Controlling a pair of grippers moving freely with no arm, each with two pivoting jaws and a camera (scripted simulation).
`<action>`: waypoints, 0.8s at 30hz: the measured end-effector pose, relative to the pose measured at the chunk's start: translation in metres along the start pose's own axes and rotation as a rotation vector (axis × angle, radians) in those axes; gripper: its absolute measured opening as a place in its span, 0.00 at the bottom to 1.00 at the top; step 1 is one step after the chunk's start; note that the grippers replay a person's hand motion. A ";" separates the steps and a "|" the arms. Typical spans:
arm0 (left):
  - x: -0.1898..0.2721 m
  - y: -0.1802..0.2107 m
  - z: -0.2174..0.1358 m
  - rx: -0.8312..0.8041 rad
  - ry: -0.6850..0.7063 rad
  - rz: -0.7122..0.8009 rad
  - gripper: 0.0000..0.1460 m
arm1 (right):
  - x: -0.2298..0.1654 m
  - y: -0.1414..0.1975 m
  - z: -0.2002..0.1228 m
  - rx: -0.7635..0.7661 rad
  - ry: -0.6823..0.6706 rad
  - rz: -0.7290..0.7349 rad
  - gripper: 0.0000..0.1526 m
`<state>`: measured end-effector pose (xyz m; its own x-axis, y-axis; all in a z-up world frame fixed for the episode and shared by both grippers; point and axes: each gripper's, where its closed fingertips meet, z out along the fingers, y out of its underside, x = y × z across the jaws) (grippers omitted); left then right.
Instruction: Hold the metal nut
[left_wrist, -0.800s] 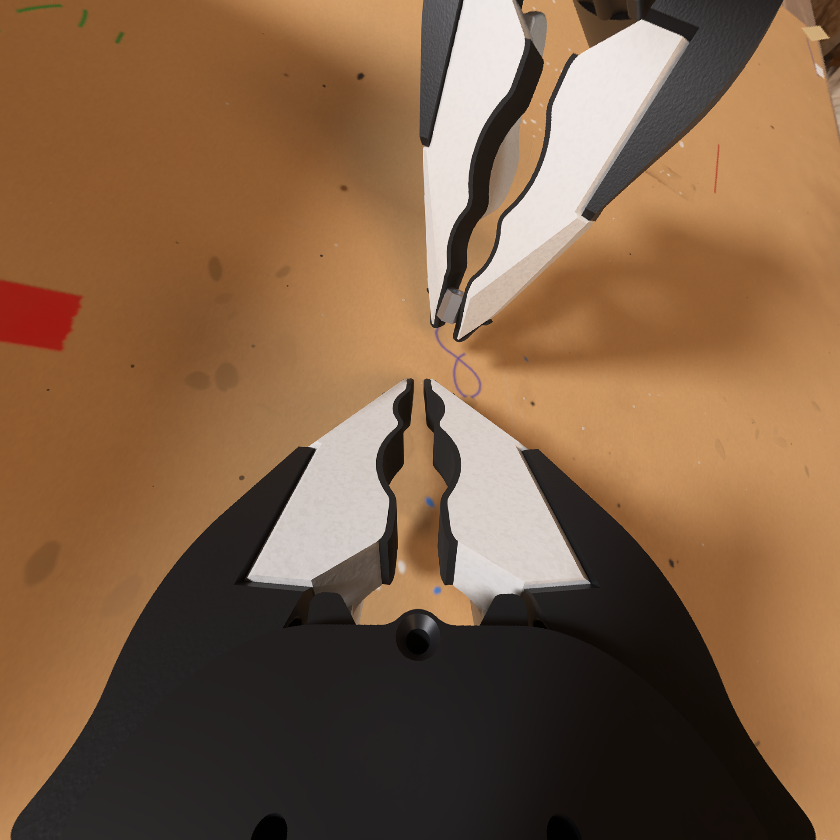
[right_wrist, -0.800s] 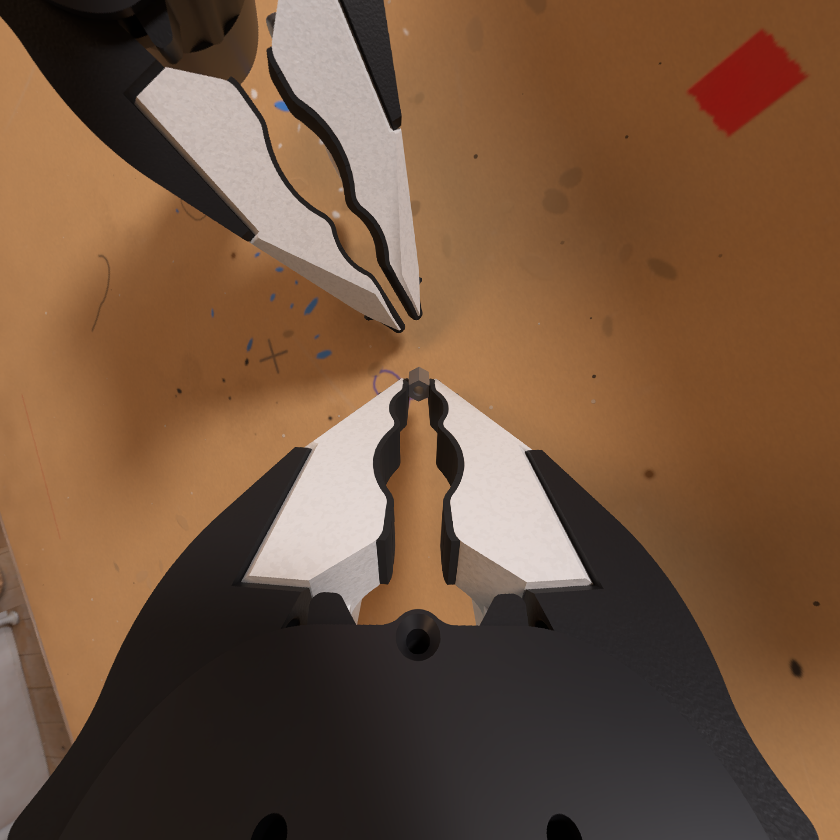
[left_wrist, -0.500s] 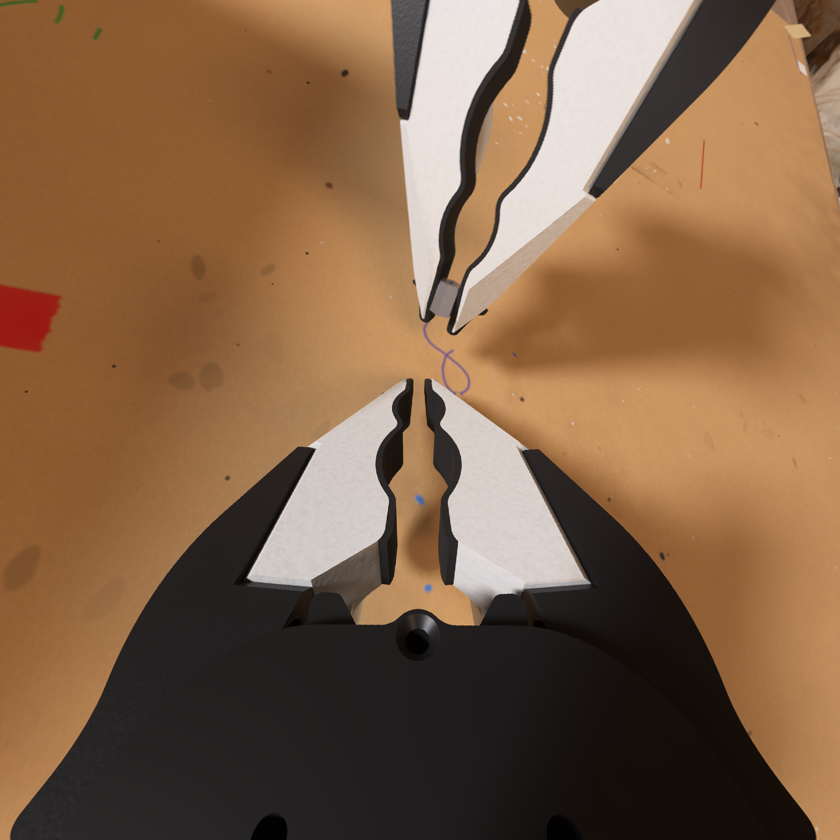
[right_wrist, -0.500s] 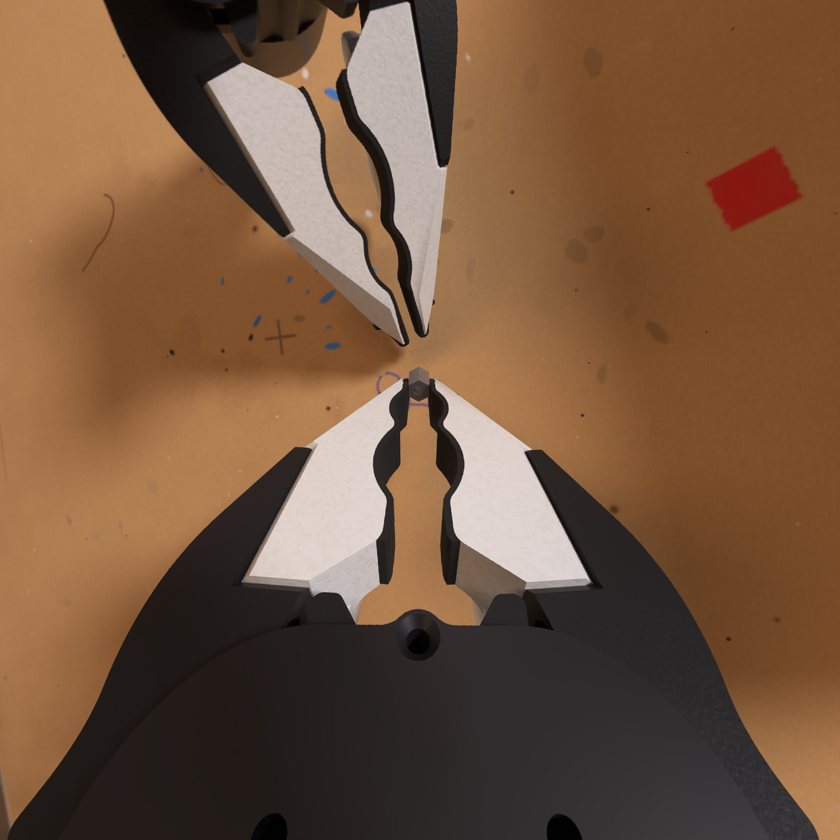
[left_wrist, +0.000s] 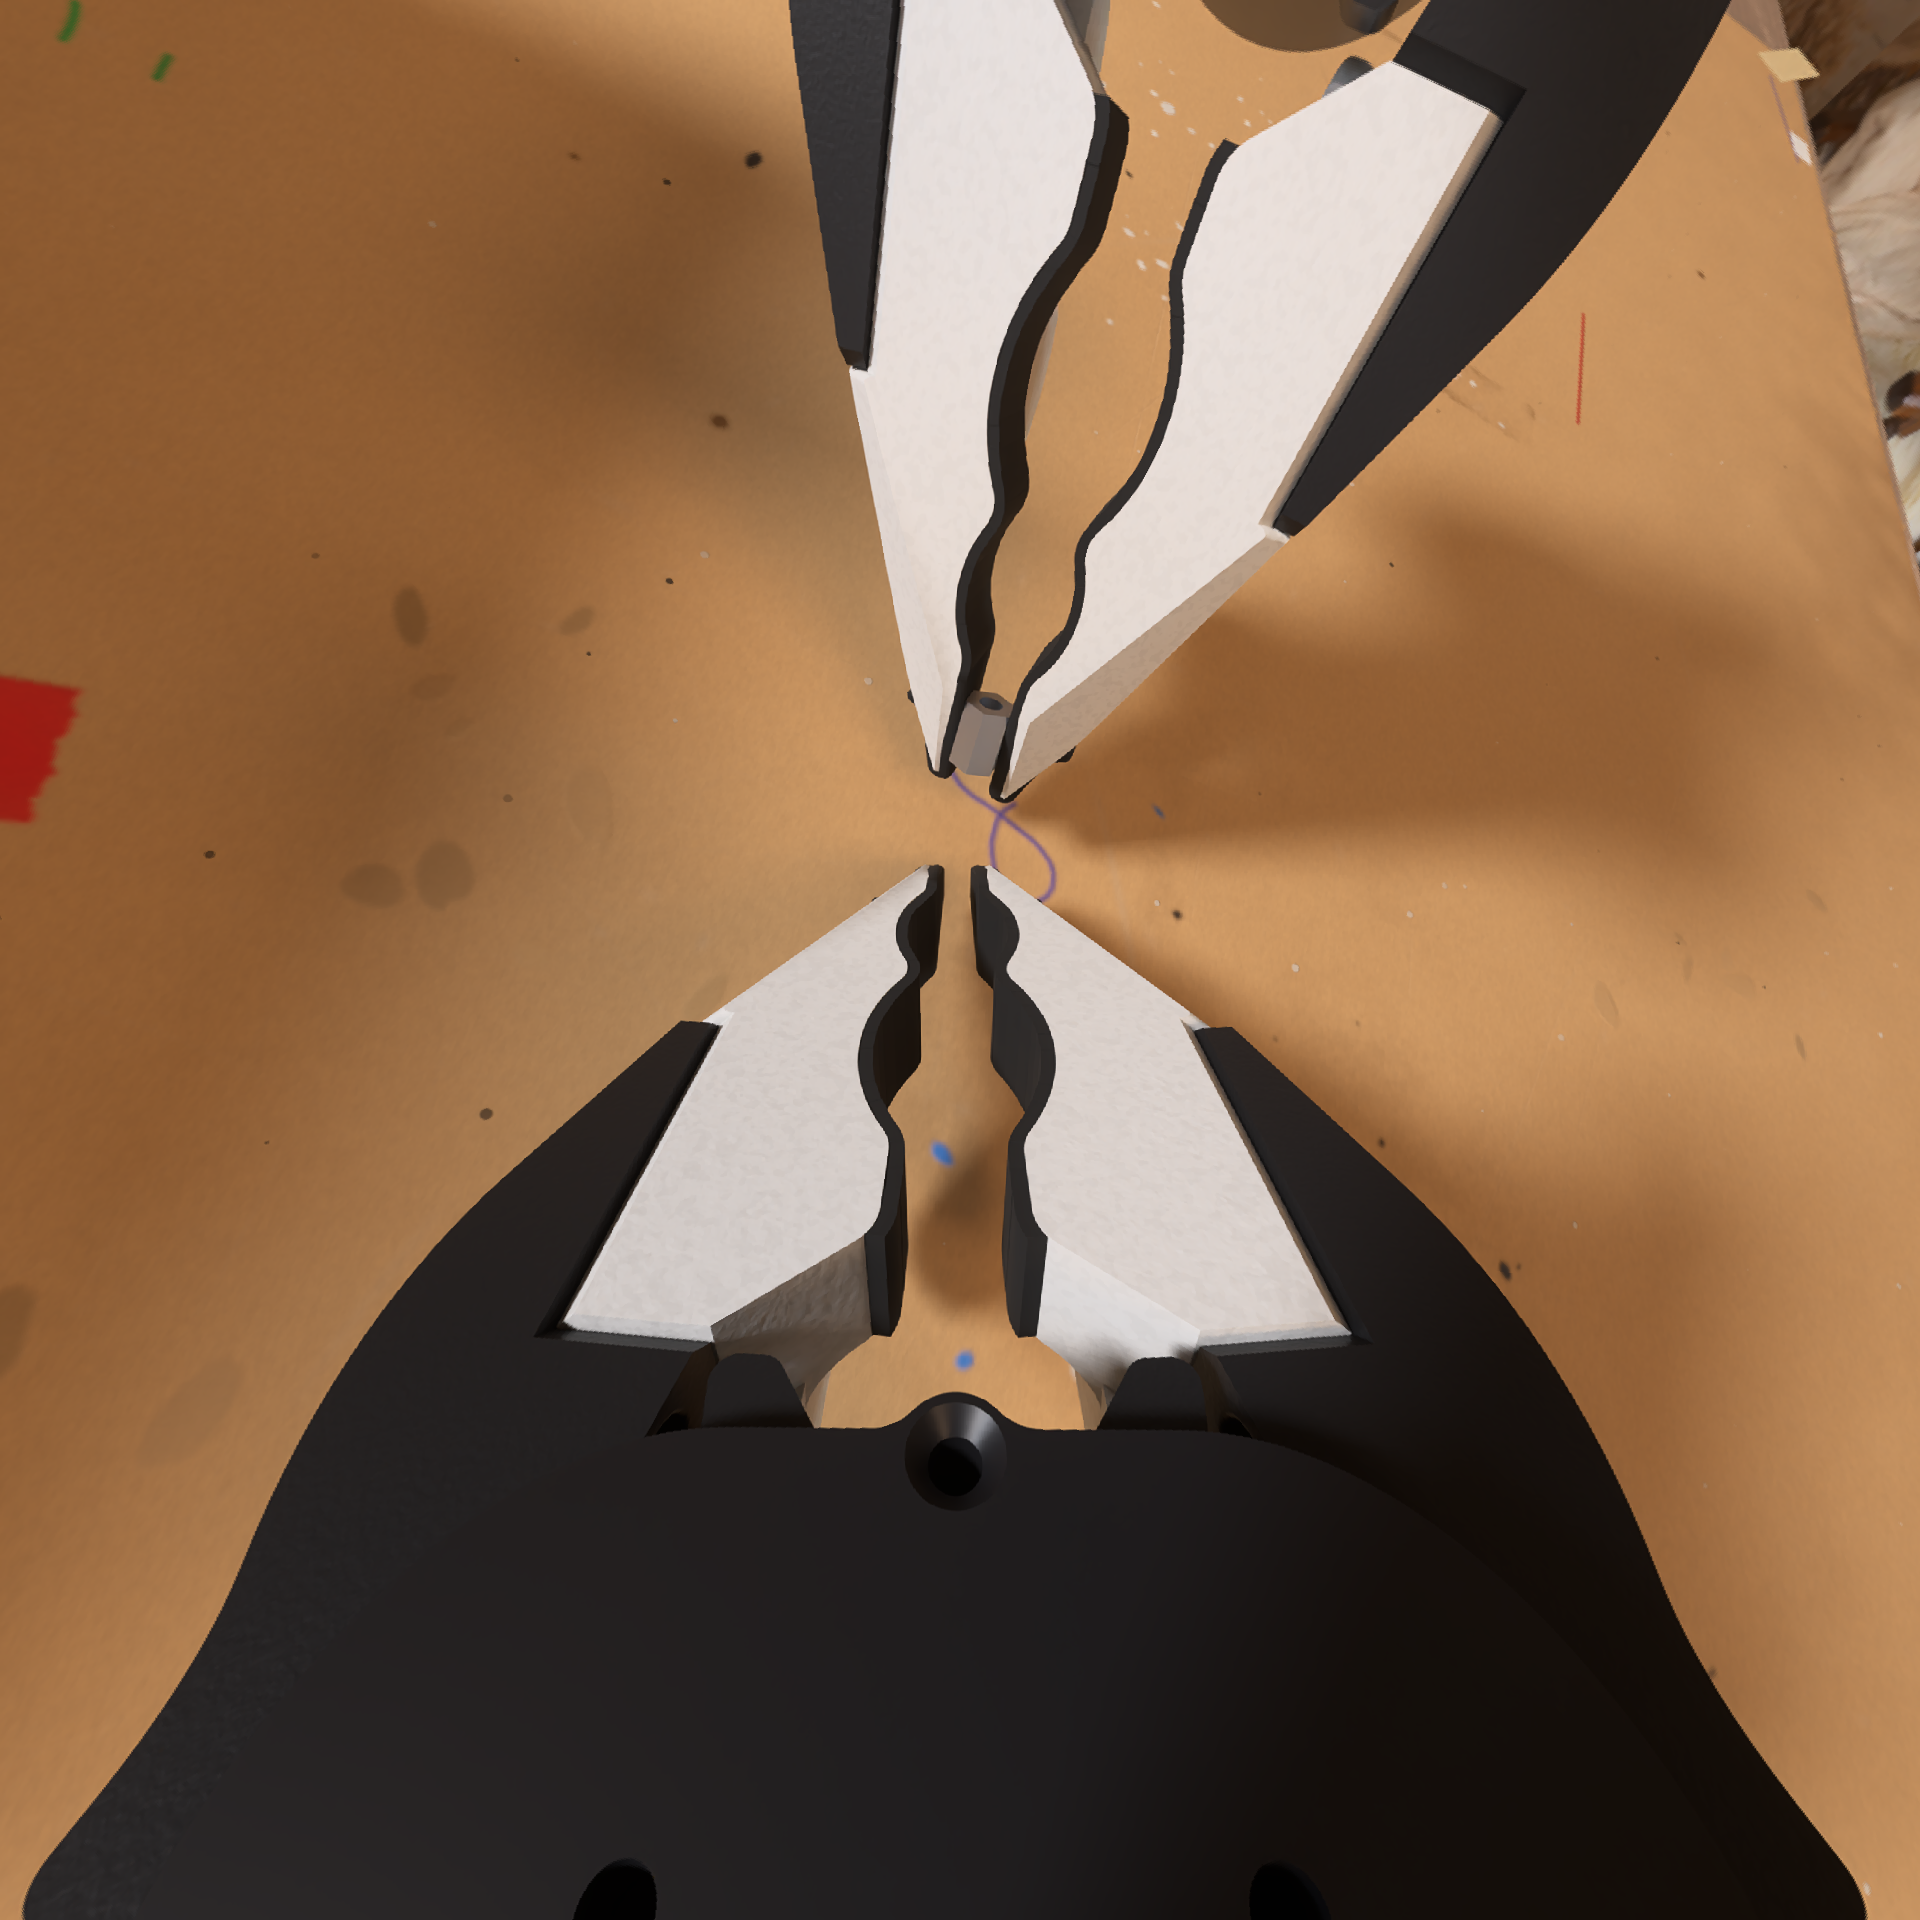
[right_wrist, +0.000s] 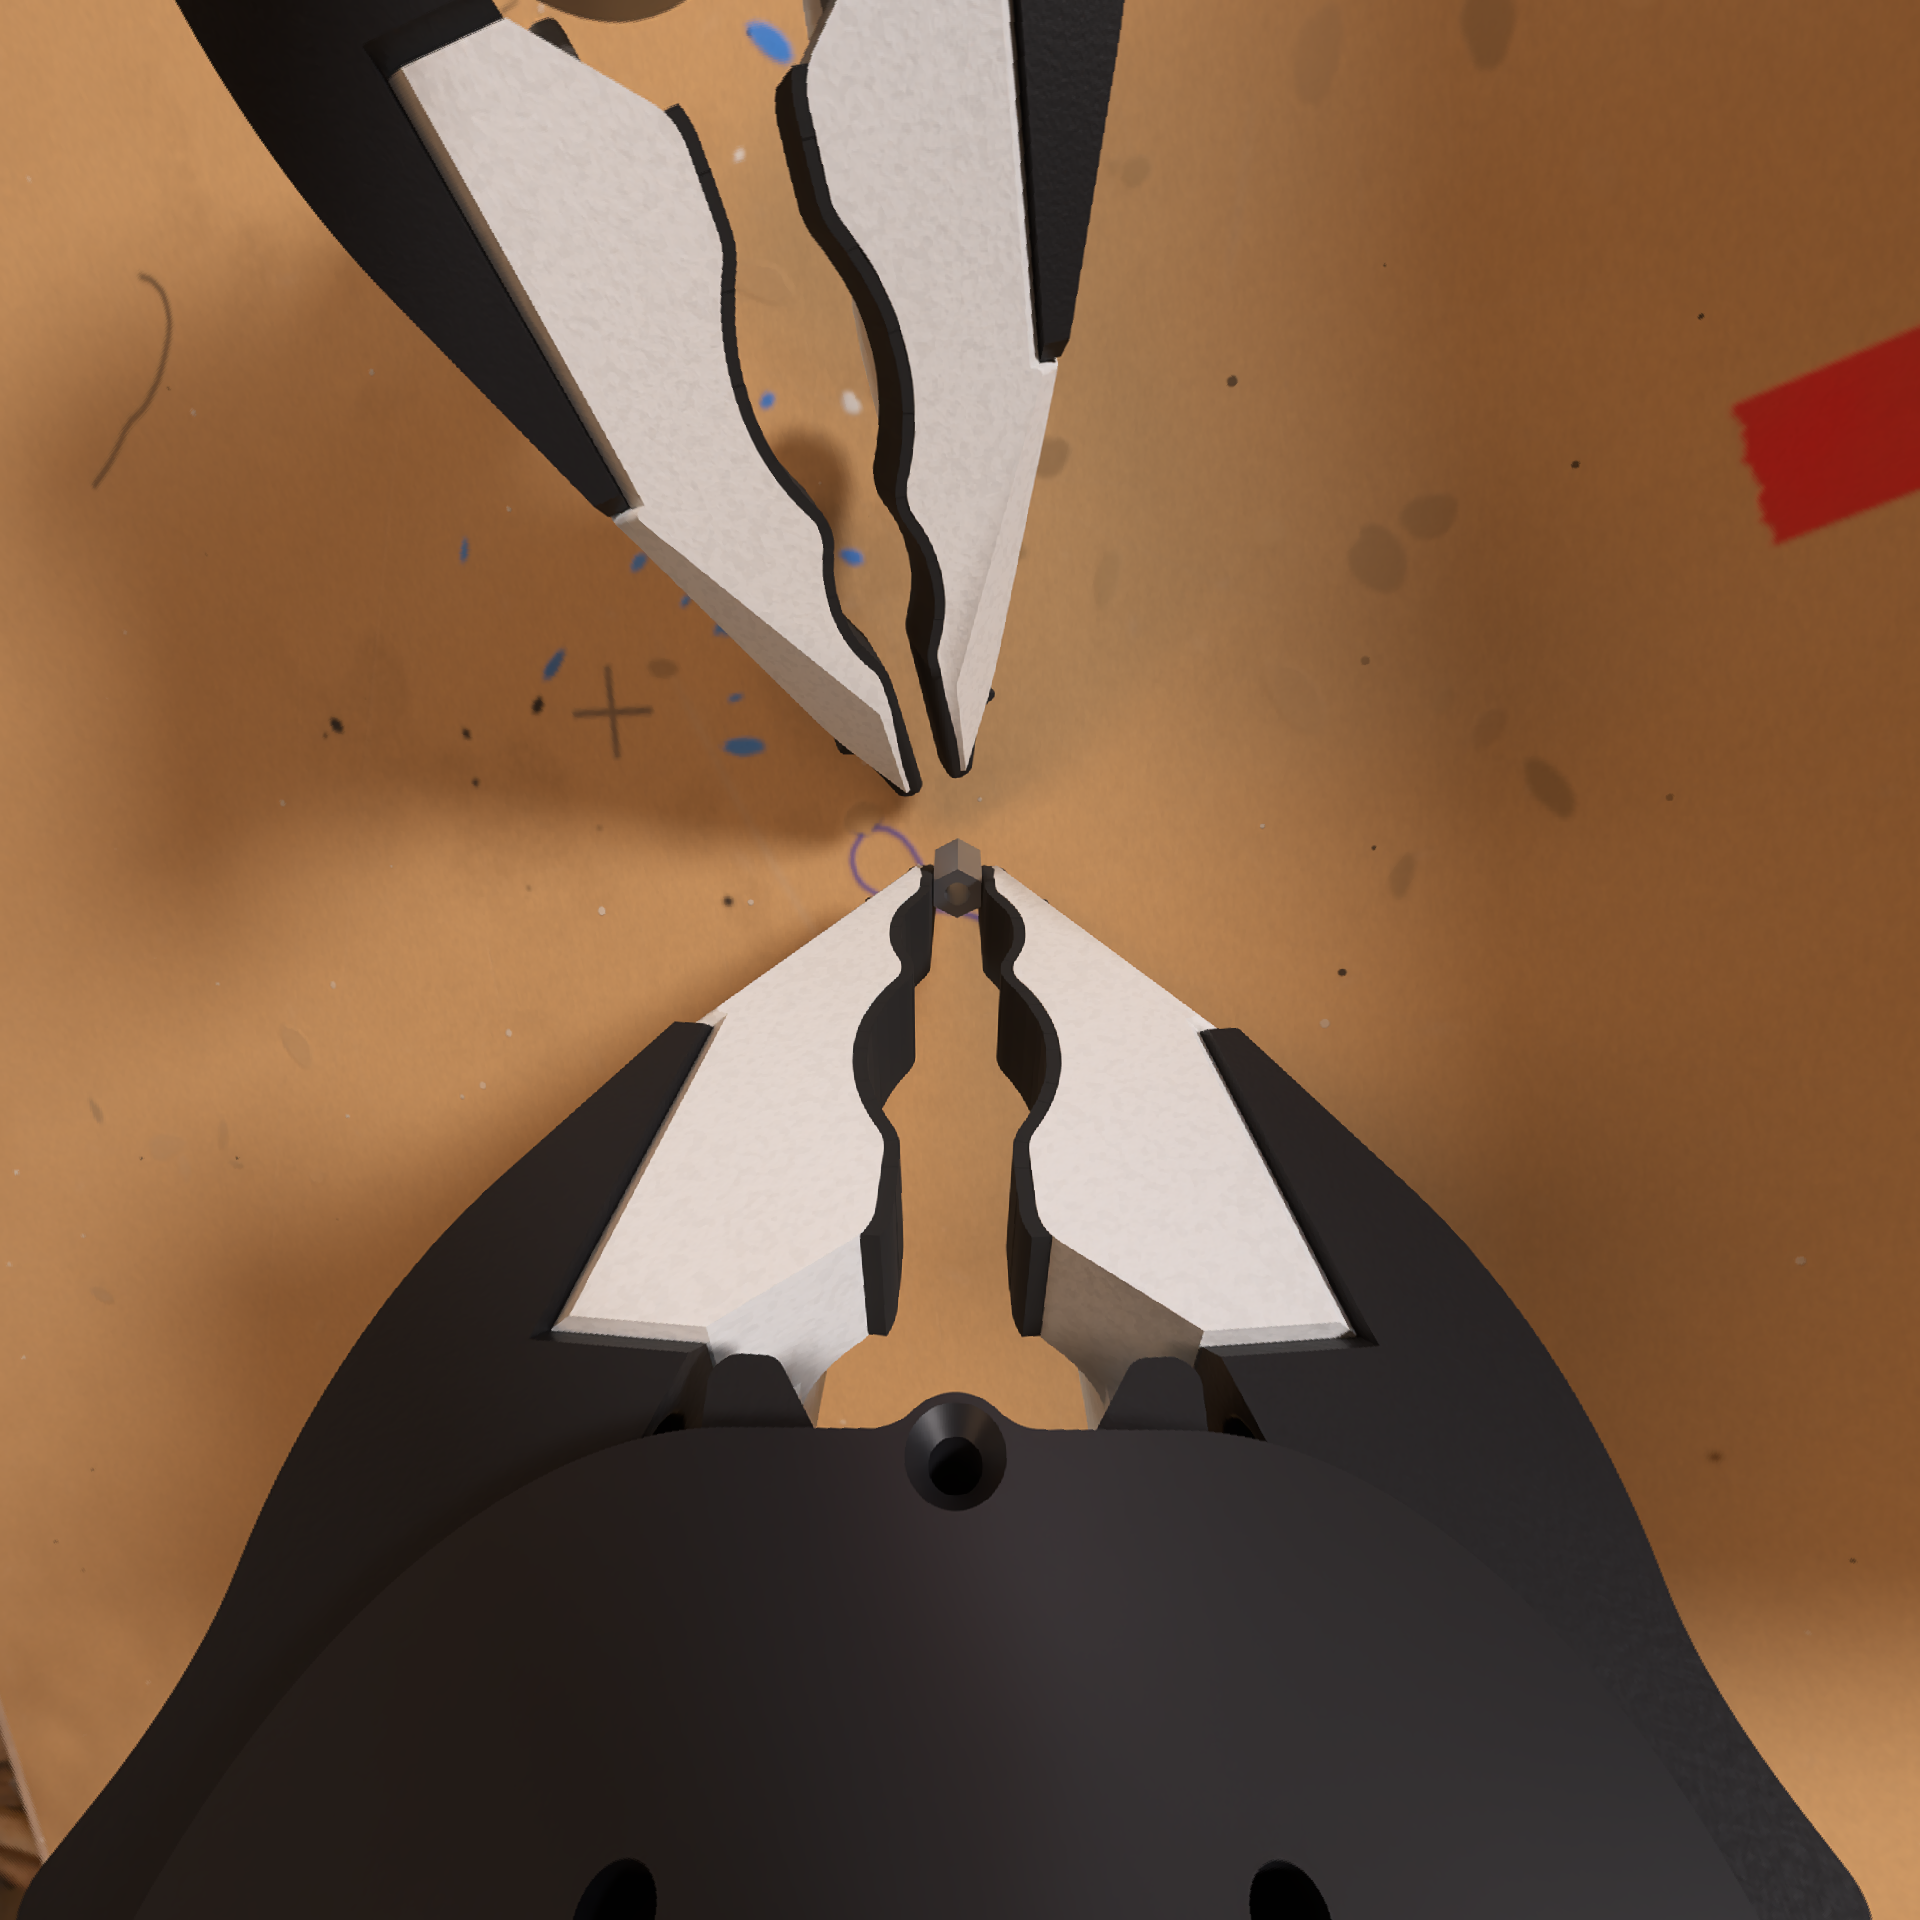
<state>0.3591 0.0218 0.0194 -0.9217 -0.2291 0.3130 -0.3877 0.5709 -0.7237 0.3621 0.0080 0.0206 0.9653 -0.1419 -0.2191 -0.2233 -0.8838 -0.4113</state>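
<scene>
The metal nut (right_wrist: 956, 878) is a small grey hexagonal piece pinched between the tips of my right gripper (right_wrist: 957, 883), which is shut on it just above the brown tabletop. In the left wrist view the nut (left_wrist: 979, 734) shows between the right gripper's tips (left_wrist: 974, 774), which come down from the top. My left gripper (left_wrist: 957, 878) is shut with only a thin slit between its tips and holds nothing. It faces the right gripper tip to tip, a short gap apart. In the right wrist view the left gripper (right_wrist: 933, 781) comes down from the top.
The brown tabletop (left_wrist: 416, 416) carries a red tape patch at the left (left_wrist: 31, 748), also in the right wrist view (right_wrist: 1839, 447). A purple scribble (left_wrist: 1013, 842), blue paint flecks (right_wrist: 743, 745) and a pencil cross (right_wrist: 613, 712) mark the surface. The table's edge (left_wrist: 1860, 312) runs at the far right.
The two grippers have turned so they face each other more squarely, and the left gripper has drawn a little closer to the nut. The right gripper stays shut on the nut.
</scene>
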 end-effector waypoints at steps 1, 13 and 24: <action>0.000 0.000 0.000 0.000 0.000 0.000 0.03 | 0.000 0.000 0.000 -0.005 0.002 -0.006 0.05; 0.002 0.000 0.001 0.011 0.036 -0.008 0.00 | -0.001 0.001 0.003 -0.038 0.110 -0.019 0.05; 0.002 0.001 0.002 0.026 0.054 -0.053 0.00 | -0.002 0.000 0.001 -0.139 0.422 -0.183 0.05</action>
<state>0.3568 0.0205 0.0186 -0.8982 -0.2146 0.3836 -0.4365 0.5382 -0.7210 0.3603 0.0086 0.0200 0.9642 -0.1217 0.2356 -0.0522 -0.9582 -0.2811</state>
